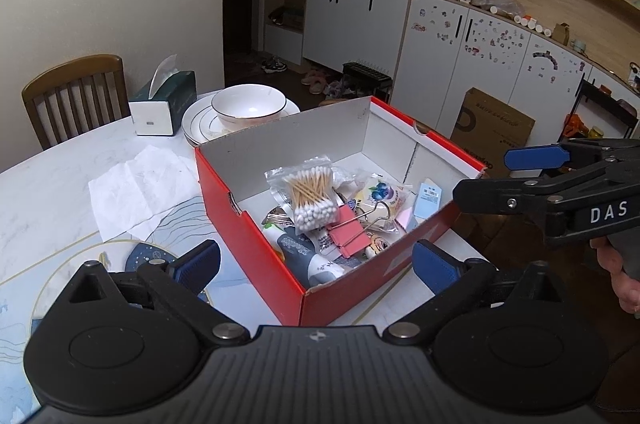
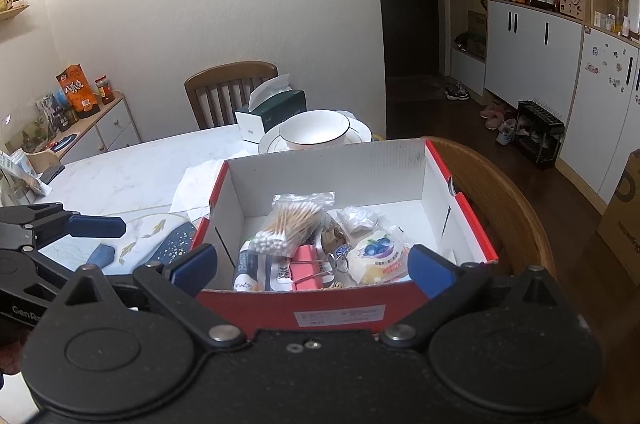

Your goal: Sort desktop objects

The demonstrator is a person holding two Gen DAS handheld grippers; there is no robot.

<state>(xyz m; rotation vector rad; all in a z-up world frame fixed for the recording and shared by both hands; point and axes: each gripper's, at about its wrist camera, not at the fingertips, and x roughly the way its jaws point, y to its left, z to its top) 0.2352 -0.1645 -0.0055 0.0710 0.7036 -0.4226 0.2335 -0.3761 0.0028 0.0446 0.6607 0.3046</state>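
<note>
Both tools, left (image 1: pixel 316 260) and right (image 2: pixel 312 266), gape empty over the box (image 1: pixel 256 248) at frame centre; its cluttered contents could snag, lifting extras.

One red box (image 1: pixel 256 244) ahead of the claw, holding one cotton-swab bag (image 1: pixel 310 194), one pink binder clip (image 1: pixel 348 230), several snack packets. Beyond it: one bowl (image 1: pixel 248 104), one tissue box (image 1: pixel 164 104), one chair (image 1: pixel 74 92).
</note>
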